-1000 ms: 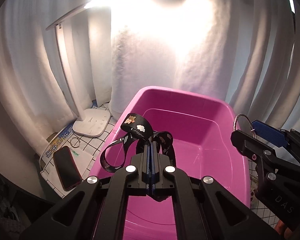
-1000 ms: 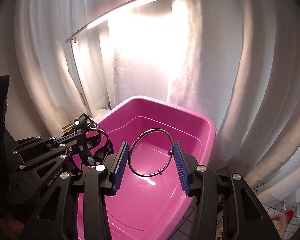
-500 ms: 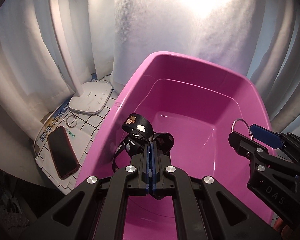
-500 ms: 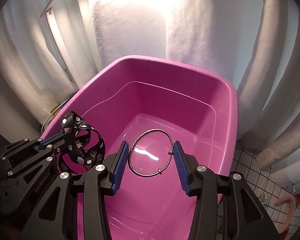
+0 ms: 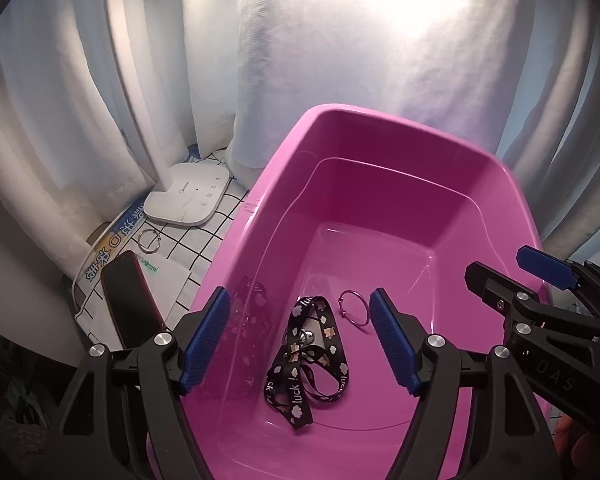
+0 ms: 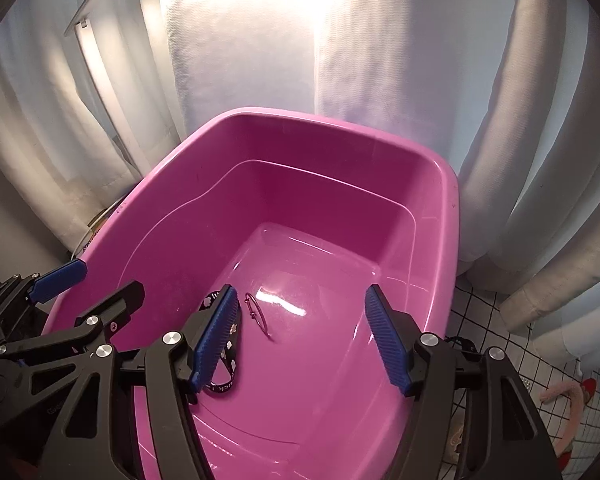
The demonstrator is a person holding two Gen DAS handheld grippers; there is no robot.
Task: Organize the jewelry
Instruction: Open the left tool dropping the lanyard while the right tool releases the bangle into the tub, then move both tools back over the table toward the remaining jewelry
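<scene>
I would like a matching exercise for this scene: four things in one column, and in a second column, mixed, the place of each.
Things:
1. strap
2. hoop
3. phone
4. lamp base

Places:
A. outside the tub, by the curtain
B. on the tub floor, nearer the left gripper
C. outside the tub, leaning near the left gripper's left finger
D. on the tub floor, just right of the strap

Pairs: 1-B, 2-D, 3-C, 4-A
</scene>
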